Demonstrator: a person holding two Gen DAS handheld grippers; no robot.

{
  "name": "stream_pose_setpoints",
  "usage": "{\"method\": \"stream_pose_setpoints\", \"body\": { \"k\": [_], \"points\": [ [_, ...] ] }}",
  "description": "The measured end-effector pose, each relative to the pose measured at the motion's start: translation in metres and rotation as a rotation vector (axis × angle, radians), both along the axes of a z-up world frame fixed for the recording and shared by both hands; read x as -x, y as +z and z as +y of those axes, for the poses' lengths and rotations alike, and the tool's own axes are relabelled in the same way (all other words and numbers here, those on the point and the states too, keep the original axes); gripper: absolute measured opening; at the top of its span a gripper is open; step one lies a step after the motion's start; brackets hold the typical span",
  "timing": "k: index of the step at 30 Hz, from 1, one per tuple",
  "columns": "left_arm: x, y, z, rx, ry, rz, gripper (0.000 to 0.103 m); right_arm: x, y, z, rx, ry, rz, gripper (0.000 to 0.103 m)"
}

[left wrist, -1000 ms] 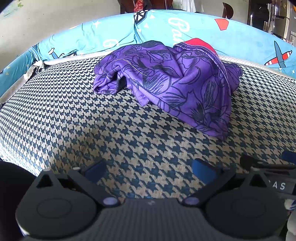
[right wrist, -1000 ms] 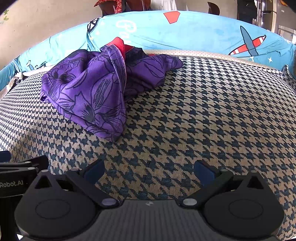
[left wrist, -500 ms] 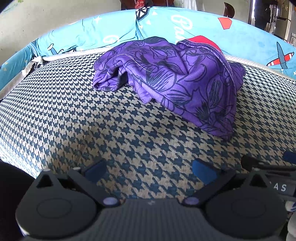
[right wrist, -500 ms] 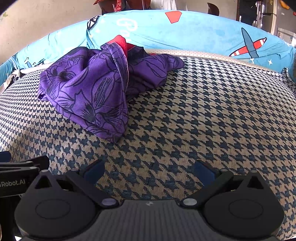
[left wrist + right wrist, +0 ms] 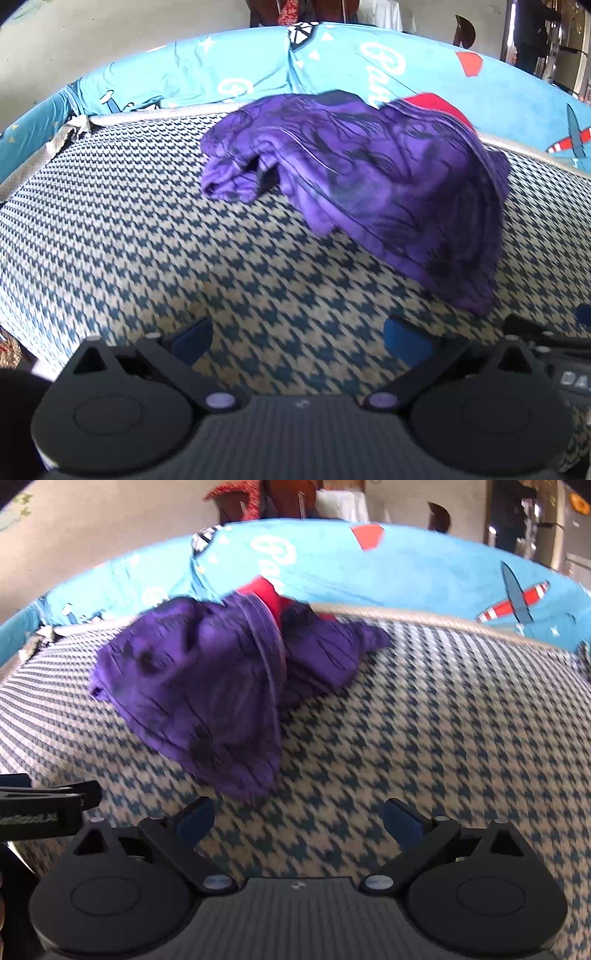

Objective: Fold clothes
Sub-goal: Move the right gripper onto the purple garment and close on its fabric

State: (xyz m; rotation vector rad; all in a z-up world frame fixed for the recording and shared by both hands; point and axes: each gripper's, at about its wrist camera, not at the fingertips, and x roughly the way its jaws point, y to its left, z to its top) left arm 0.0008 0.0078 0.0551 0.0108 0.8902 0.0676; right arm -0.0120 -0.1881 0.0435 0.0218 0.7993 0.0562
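Houndstooth mattress (image 5: 147, 240) bears a crumpled purple garment (image 5: 369, 184) just beyond both grippers' empty, spread jaws.

A bed (image 5: 110, 229) covered in a blue-and-cream houndstooth cloth carries everything here. A crumpled purple garment (image 5: 369, 177) with a dark flower print lies bunched on the cloth toward the far edge, with a bit of red fabric (image 5: 266, 594) showing at its back. Along that far edge runs a light blue sheet (image 5: 424, 565) printed with red and white aeroplanes.
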Motion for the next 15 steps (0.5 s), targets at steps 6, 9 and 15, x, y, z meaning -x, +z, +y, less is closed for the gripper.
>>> {"method": "stream_pose_setpoints", "body": {
  "k": [6,9,15],
  "points": [
    [-0.026,0.012,0.028,-0.009,0.052,-0.025,0.103,-0.012,0.02,0.024,0.004,0.112,-0.083,0.094],
    [-0.041,0.018,0.043,-0.022,0.085,-0.034,0.103,-0.018,0.026,0.039,0.011,0.172,-0.107,0.086],
    [-0.076,0.025,0.076,-0.038,0.165,-0.032,0.103,-0.036,0.035,0.073,0.031,0.286,-0.145,0.079]
  ]
}}
